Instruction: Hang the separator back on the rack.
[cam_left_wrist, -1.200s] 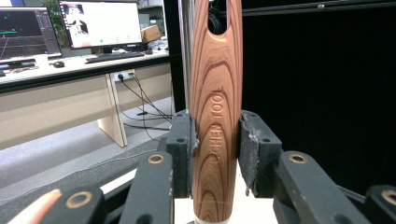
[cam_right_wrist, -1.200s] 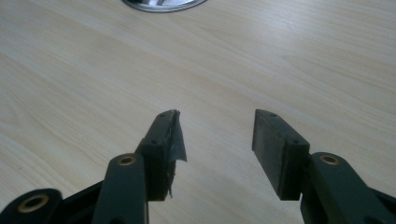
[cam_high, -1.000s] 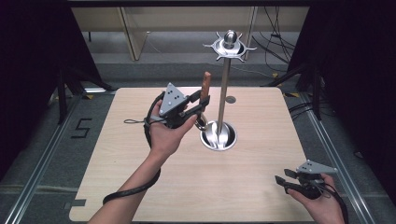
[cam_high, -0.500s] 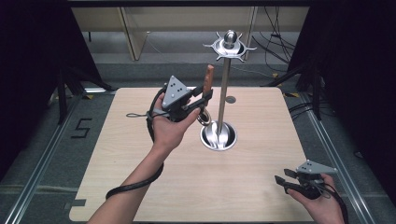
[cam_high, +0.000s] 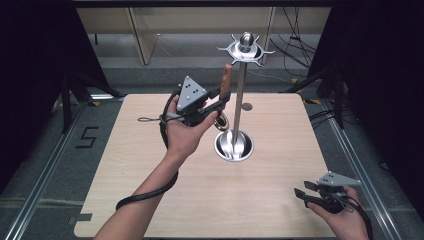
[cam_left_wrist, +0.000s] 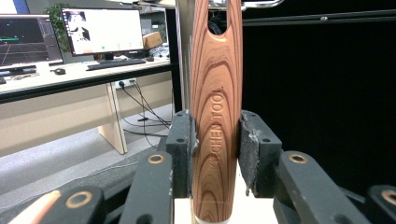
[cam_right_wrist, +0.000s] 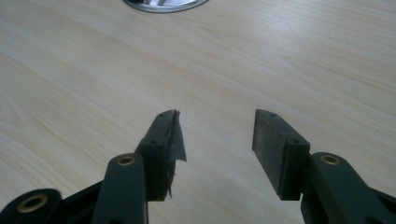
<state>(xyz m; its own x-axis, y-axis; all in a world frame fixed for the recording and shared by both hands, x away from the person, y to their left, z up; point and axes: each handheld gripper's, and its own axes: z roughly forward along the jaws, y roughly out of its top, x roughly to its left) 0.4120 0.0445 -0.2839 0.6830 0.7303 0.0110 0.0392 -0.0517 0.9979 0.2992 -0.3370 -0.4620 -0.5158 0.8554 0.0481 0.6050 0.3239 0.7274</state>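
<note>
A steel rack (cam_high: 239, 95) stands mid-table: a round base (cam_high: 233, 145), an upright pole and a hooked crown (cam_high: 245, 49) on top. My left gripper (cam_high: 216, 104) is raised beside the pole, shut on a wooden-handled kitchen utensil (cam_high: 226, 81) held upright. In the left gripper view the striped handle (cam_left_wrist: 216, 116), with a hole near its top, is clamped between both pads, and the pole (cam_left_wrist: 184, 51) rises just behind it. The utensil's metal end (cam_high: 220, 120) hangs below the gripper. My right gripper (cam_high: 301, 195) rests low at the table's front right, open with nothing between its pads (cam_right_wrist: 275, 140).
The light wooden table (cam_high: 150, 165) has bare surface in front and to the left. A small round mark (cam_high: 247, 106) lies behind the rack. Dark curtains flank the table; a desk with monitors (cam_left_wrist: 105, 30) stands beyond it. The rack's base edge (cam_right_wrist: 163, 4) lies ahead of the right gripper.
My left gripper has lifted the utensil higher and carried it rightward toward the rack's pole. The right gripper has stayed put.
</note>
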